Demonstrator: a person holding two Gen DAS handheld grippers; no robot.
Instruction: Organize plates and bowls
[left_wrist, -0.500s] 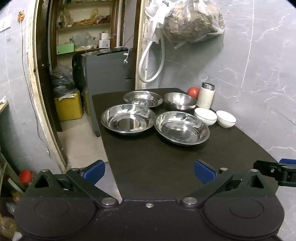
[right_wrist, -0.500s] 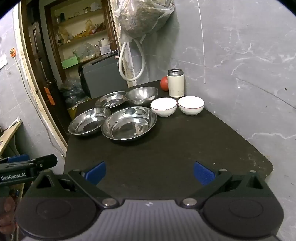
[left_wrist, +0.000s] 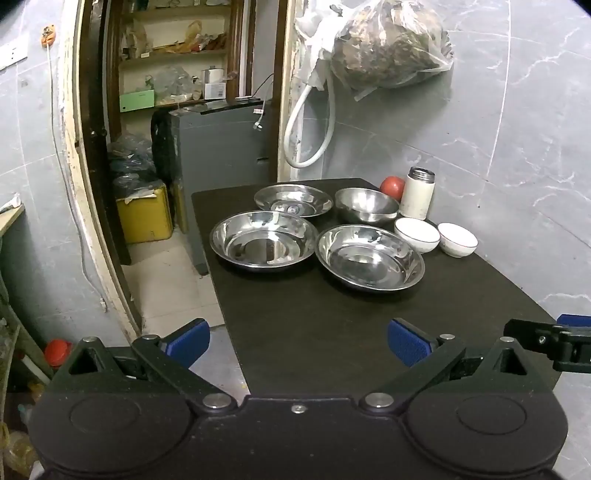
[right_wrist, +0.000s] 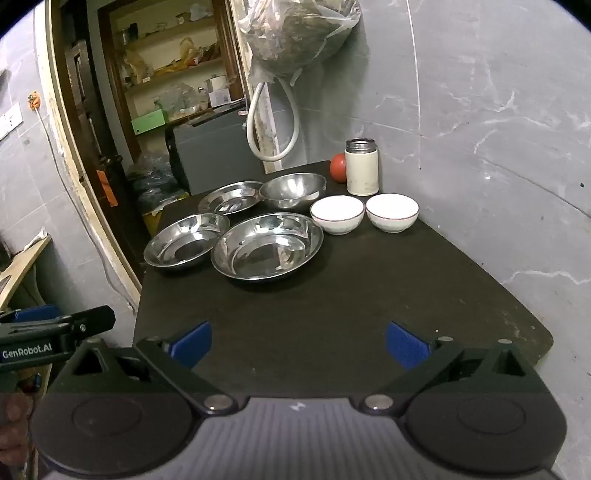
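Left wrist: left claw (left_wrist: 298, 341) apart, empty; right claw (right_wrist: 298, 341) likewise; steel plates (left_wrist: 369, 256) untouched.

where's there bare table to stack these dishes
The near half of the dark table is bare, from the two nearer steel plates and white bowls to both open grippers. The far end is crowded: steel dishes nearly rim to rim, the flask and a red fruit in the wall corner.
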